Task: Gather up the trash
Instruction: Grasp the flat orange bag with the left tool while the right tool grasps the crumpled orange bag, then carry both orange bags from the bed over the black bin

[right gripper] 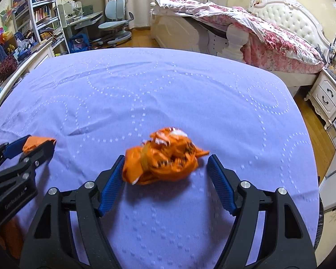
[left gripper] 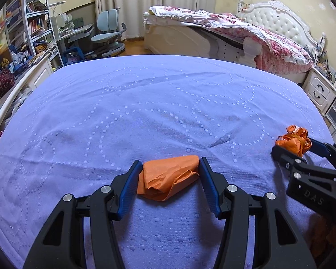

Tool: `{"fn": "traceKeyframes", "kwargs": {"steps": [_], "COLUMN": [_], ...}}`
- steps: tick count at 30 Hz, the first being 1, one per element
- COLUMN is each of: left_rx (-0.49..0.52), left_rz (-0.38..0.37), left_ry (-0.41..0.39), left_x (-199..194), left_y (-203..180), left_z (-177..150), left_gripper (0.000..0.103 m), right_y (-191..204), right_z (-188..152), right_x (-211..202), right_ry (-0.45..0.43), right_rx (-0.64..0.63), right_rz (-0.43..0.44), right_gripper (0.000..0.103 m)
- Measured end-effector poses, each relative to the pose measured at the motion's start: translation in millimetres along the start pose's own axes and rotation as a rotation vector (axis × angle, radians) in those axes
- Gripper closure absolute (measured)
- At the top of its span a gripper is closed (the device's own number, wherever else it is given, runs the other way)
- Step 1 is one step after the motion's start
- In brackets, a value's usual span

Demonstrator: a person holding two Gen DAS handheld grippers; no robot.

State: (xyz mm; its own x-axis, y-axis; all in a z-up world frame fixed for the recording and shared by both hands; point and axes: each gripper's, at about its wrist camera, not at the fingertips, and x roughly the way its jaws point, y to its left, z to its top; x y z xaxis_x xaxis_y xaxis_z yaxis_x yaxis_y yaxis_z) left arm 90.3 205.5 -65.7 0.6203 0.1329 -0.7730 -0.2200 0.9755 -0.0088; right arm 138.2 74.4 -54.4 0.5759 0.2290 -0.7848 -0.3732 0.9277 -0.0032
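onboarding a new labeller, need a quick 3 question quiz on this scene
1. True or false: the left gripper is shut on a folded orange paper.
2. The crumpled orange wrapper between the right gripper's fingers has what beneath it? A purple bedspread; B wooden floor; C desk.
3. In the right wrist view, which of the right gripper's pads stands clear of the wrapper?
Key: 1 true; 2 A; 3 the right-hand pad.

The left gripper [left gripper: 170, 167] points steeply downward, its blue fingers [left gripper: 132, 186] clamped on an orange paper wad [left gripper: 168, 177]. Beside it, the right gripper [right gripper: 165, 164] tilts down likewise, fingers [right gripper: 220, 183] spread, a crumpled orange wrapper [right gripper: 163, 159] between them, touching only the left pad.
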Motion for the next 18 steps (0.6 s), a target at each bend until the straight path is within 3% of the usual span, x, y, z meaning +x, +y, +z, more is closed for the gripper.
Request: {"fn": "traceKeyframes", "kwargs": {"steps": [9, 10, 18], "left_rx": [0.011, 0.015, 0.036], "left_rz": [-0.003, -0.004, -0.02], "left_ry": [0.0, -0.001, -0.006], "left_x": [-2, -2, -11], "left_y": [-2, -3, -12], "left_z": [-1, -2, -10], "left_gripper": [0.049, 0.049, 0.049], "right_y": [-2, -3, -11], "right_z": [8, 7, -13], "right_x": [3, 2, -15], "right_ry": [-0.004, -0.005, -0.007], "right_rx": [-0.012, -0.014, -0.01], "right_rz": [0.003, 0.001, 0.008], "right_gripper": [0.042, 0.049, 0.051]}}
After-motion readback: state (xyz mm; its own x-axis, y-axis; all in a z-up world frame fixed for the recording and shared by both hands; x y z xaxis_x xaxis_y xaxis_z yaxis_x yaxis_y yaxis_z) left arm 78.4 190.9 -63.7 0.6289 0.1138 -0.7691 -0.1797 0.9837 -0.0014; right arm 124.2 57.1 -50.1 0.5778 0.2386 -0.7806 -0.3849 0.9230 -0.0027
